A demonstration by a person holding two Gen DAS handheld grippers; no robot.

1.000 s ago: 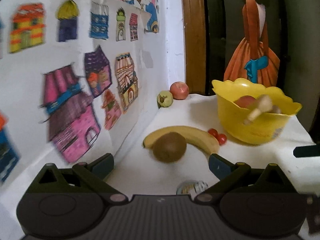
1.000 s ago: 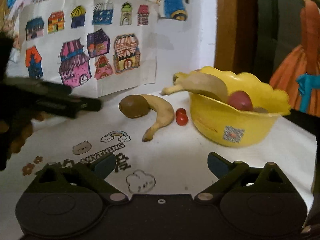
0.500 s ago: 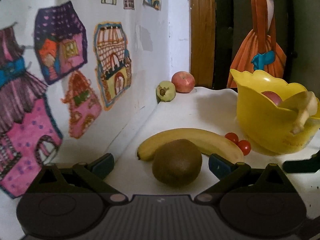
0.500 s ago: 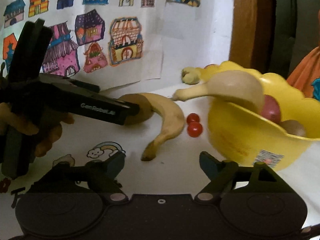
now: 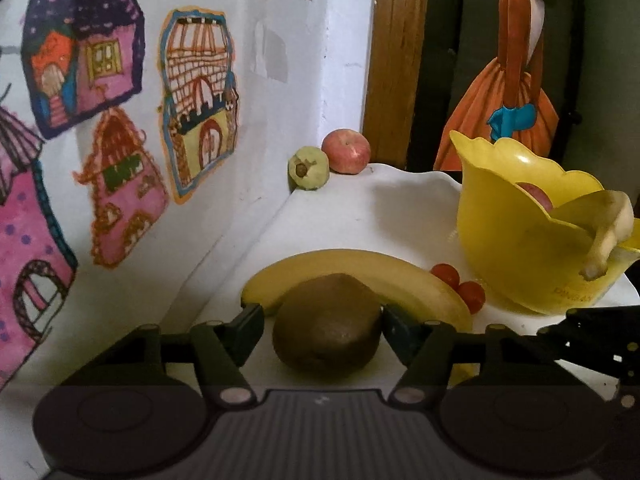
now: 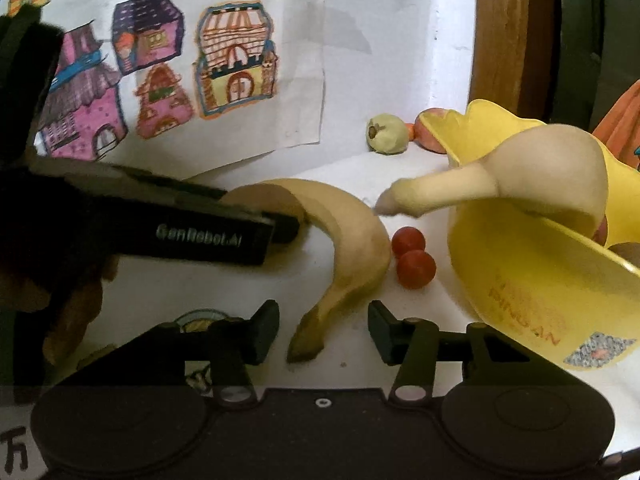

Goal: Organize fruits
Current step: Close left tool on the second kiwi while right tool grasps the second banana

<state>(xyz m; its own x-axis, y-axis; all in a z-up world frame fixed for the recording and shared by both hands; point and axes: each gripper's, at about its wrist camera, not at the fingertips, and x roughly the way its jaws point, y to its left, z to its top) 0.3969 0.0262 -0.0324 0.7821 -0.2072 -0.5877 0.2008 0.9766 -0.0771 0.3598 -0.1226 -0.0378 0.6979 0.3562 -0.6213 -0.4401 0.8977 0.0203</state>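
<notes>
A brown kiwi (image 5: pixel 328 328) lies on the white table in front of a yellow banana (image 5: pixel 360 268). My left gripper (image 5: pixel 322 332) is open, its jaws narrowed close around the kiwi; the right pad looks to touch it, and a sliver of table shows at the left pad. In the right wrist view the left gripper's finger (image 6: pixel 200 228) hides the kiwi. My right gripper (image 6: pixel 323 332) is open, its fingers either side of the banana's (image 6: pixel 352 240) stem end without touching. The yellow bowl (image 6: pixel 520 272) holds a pale long-necked fruit (image 6: pixel 552 168) and a red fruit (image 5: pixel 536 196).
Two cherry tomatoes (image 6: pixel 412 256) sit between banana and bowl. A green guava (image 5: pixel 309 168) and a red apple (image 5: pixel 346 151) rest in the far corner by the wall. Drawings of houses cover the wall on the left. A hand (image 6: pixel 72 312) holds the left gripper.
Both grippers moved forward and lower. The left jaws narrowed around the kiwi; the right jaws narrowed around the banana's stem end. No fruit has moved.
</notes>
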